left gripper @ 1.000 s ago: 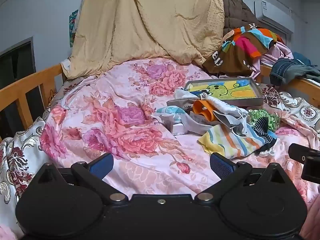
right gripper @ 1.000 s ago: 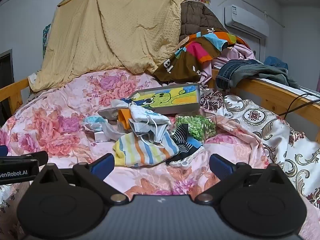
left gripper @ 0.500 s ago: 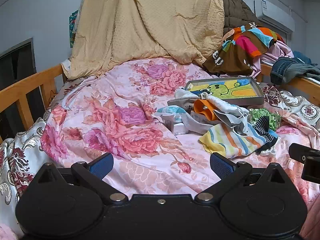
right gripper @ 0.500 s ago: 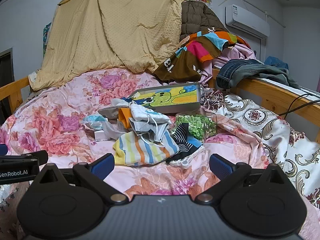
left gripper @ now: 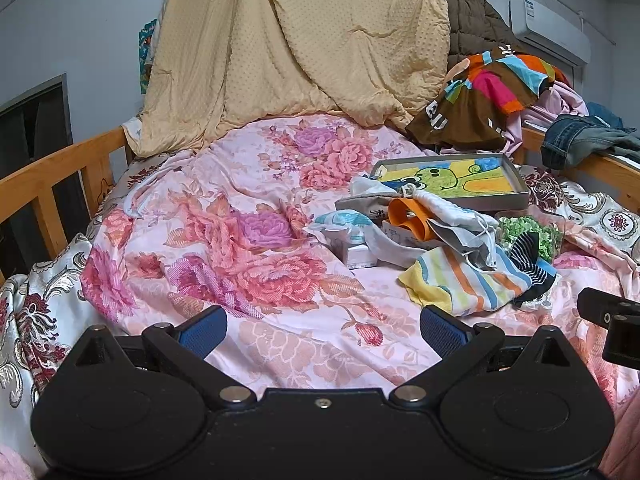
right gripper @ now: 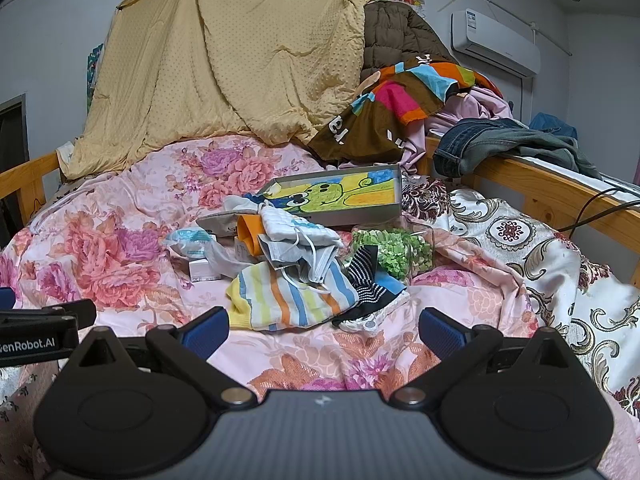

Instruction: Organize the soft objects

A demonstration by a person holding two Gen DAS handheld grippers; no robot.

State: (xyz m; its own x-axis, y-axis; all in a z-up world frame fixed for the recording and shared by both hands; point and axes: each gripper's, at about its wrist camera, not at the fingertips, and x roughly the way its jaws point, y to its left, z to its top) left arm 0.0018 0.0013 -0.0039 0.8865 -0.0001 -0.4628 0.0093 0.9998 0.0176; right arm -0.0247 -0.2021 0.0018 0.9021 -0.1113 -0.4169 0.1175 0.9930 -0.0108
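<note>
A heap of small soft items lies on the floral quilt point(left gripper: 248, 240): a striped cloth point(right gripper: 288, 300) in front, a black-and-white striped sock point(right gripper: 366, 280) beside it, grey face masks point(right gripper: 304, 248) on top, an orange piece point(right gripper: 250, 234) and a green fluffy bundle point(right gripper: 396, 250). The same striped cloth point(left gripper: 468, 280) shows right of centre in the left wrist view. My left gripper point(left gripper: 322, 330) is open, low over bare quilt, left of the heap. My right gripper point(right gripper: 324, 330) is open just short of the striped cloth, holding nothing.
A shallow grey box with a cartoon picture point(right gripper: 340, 196) sits behind the heap. A small white carton point(left gripper: 360, 254) lies at its left. A beige blanket point(left gripper: 300, 52) hangs behind; clothes point(right gripper: 400, 100) and jeans point(right gripper: 500, 144) pile at the right. Wooden rails point(left gripper: 48, 184) border the bed.
Both views have shifted very slightly closer to the heap. Both grippers stay open and nothing on the bed has moved.
</note>
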